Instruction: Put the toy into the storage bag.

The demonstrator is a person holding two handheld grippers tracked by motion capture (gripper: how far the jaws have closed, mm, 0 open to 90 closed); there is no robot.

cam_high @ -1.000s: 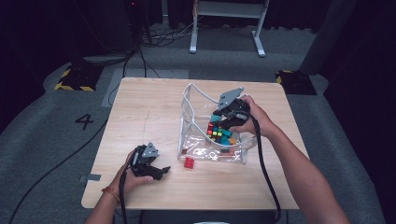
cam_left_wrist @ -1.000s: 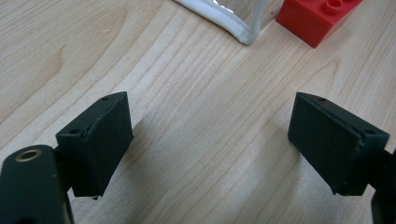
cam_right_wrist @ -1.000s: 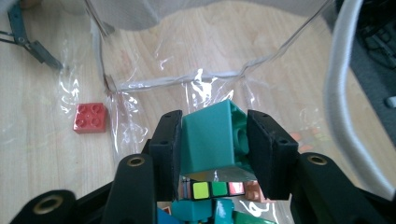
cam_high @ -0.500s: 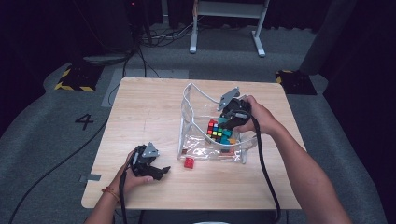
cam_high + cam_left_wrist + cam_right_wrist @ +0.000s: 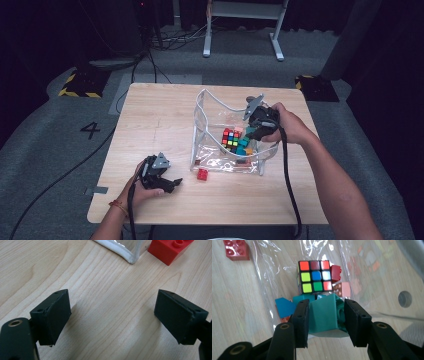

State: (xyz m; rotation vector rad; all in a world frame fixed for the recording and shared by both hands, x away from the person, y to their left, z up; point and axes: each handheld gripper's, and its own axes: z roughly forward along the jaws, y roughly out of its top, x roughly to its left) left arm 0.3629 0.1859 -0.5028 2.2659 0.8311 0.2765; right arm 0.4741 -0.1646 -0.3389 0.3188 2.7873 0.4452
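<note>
A clear plastic bag [image 5: 200, 107] with white piping stands open on the wooden table [image 5: 150, 115]. Inside it lie a colour cube [image 5: 230, 138] and several small bricks. My right gripper [image 5: 248, 134] reaches down into the bag from its right side, shut on a teal block [image 5: 324, 315] that sits squarely between the pads; the colour cube [image 5: 314, 277] lies just beyond it. My left gripper [image 5: 172, 184] rests near the table's front left with its jaws wide apart and only bare wood between them. A red brick [image 5: 202, 174] lies on the table just outside the bag's front wall.
In the left gripper view, the red brick [image 5: 170, 248] and the bag's white-trimmed corner [image 5: 125, 252] lie just ahead of the jaws. Beside the cube in the bag sit a dark red brick [image 5: 336, 273], a pink brick [image 5: 344, 289] and a blue piece [image 5: 284, 307].
My right gripper has shifted a little to the right with the teal block still in it. The left gripper has stayed put.
</note>
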